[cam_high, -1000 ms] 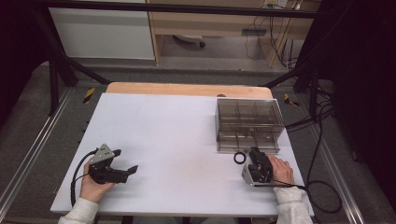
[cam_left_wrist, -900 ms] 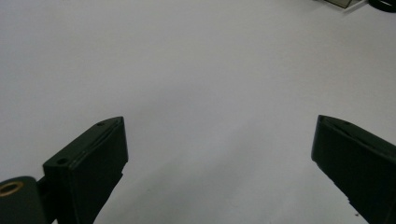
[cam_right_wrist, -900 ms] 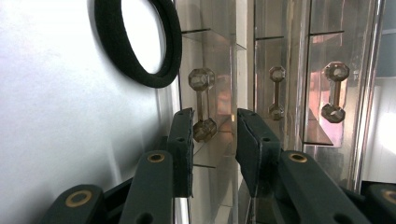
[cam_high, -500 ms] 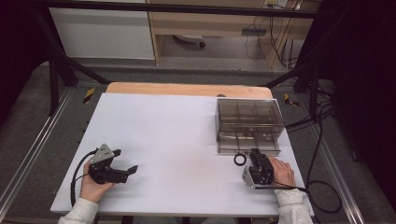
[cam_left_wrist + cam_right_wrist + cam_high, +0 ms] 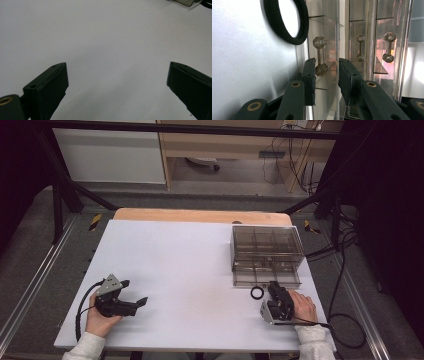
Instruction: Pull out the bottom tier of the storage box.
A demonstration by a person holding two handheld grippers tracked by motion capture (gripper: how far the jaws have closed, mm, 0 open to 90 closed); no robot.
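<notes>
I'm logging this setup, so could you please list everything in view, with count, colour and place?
Table: one, white top, centre of the high view.
Drawer box: one, clear smoky plastic with small handles, far right of the table.
Ring: one, black, flat on the table just in front of the box.
Left tongs: one, black, near left of the table, jaws wide apart over bare table.
Right tongs: one, black, at the box front, jaws narrow beside a drawer handle.

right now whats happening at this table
A person holds a tool in each hand at a white table. The right tool points at the front of a clear smoky plastic drawer box, its jaws narrowly apart around a small drawer handle, beside a black ring. The left tool rests open over bare table.
</notes>
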